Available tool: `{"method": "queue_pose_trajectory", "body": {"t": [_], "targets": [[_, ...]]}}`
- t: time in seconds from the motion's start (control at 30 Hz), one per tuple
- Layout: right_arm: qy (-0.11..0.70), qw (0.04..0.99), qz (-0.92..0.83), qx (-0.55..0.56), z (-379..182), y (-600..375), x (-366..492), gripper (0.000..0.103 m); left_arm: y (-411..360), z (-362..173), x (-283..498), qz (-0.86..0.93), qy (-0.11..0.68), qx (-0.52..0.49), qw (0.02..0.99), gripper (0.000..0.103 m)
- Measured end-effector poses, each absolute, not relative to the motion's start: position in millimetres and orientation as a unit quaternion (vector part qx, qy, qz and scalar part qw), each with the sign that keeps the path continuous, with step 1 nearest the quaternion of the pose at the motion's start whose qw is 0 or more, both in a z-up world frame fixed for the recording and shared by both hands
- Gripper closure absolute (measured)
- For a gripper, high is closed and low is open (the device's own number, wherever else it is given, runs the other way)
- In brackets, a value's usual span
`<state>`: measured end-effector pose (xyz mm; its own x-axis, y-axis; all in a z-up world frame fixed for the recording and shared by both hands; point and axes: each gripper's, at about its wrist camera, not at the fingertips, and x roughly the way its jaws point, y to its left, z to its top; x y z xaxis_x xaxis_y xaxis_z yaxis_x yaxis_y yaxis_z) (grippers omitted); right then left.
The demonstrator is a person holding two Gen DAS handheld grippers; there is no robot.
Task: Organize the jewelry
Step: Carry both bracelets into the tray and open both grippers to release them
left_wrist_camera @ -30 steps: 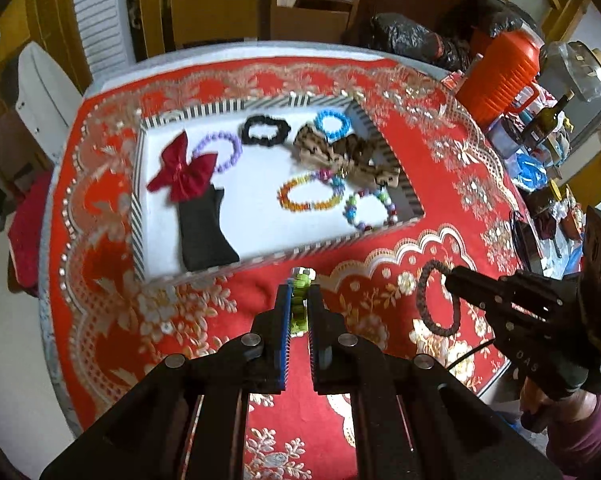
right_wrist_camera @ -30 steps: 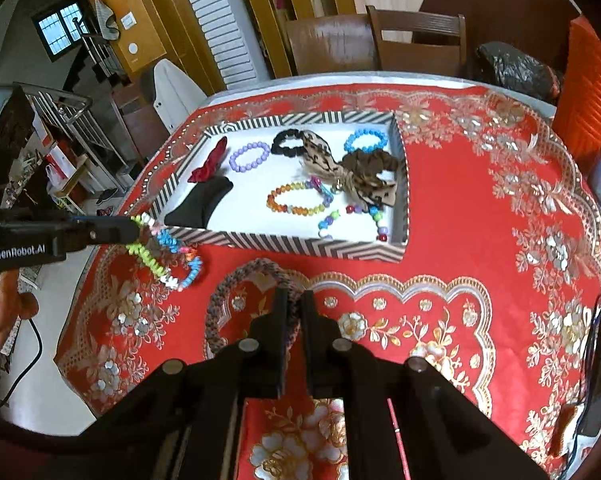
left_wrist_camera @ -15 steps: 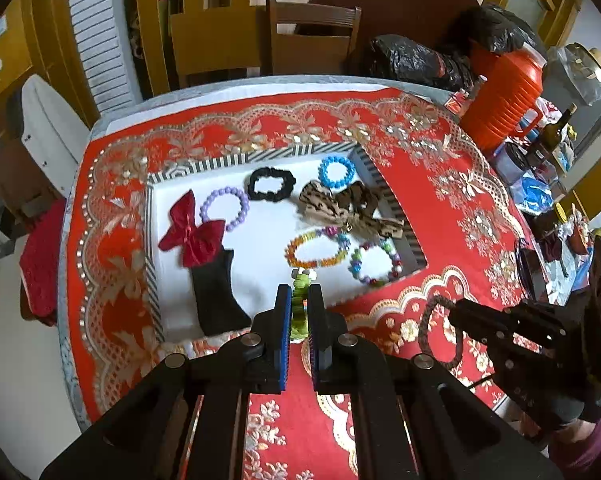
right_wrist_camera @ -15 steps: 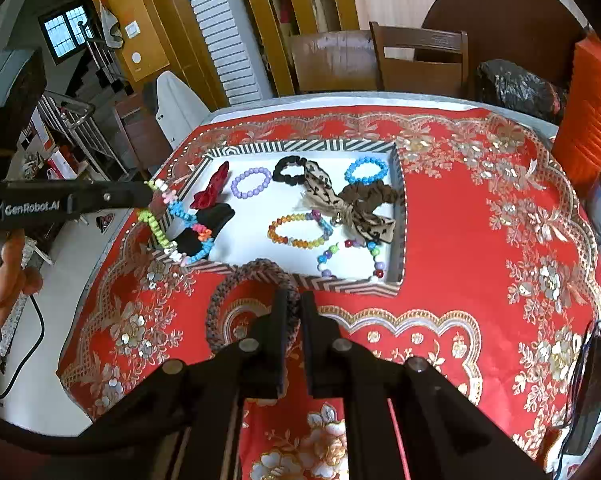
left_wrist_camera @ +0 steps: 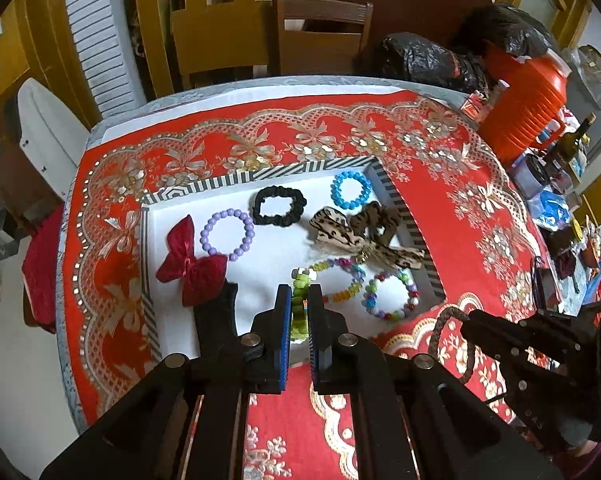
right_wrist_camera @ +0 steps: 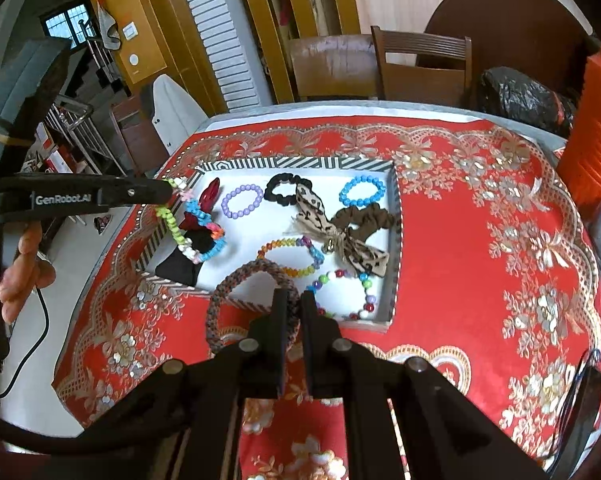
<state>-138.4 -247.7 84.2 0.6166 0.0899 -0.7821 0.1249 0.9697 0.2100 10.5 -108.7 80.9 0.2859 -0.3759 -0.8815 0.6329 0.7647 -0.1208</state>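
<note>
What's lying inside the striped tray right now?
Inside the striped tray: purple bracelet, black scrunchie, blue bracelet, leopard bow, brown scrunchie, two multicolour bracelets, red bow, black cloth. The near edge is hidden behind the fingers.

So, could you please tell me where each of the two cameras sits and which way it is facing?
Left wrist: on the left tongs, looking down at the striped tray; own fingers clamp a multicoloured bracelet; right tongs at right.
Right wrist: on the right tongs, facing the tray; own fingers clamp a braided bracelet; left tongs and a hand at left.
Shared: tray, both bracelets, red tablecloth.
</note>
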Motion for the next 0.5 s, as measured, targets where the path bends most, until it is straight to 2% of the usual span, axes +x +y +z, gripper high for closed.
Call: {"method": "queue_pose_trajectory", "body": {"t": [0.5], "targets": [[0.483,0.866,0.016,0.127,36.7,-244.9,-63.5,0.096,-138.3,26.2,65.0,-0.289,0.552,0.092,0.777,0.103]]}}
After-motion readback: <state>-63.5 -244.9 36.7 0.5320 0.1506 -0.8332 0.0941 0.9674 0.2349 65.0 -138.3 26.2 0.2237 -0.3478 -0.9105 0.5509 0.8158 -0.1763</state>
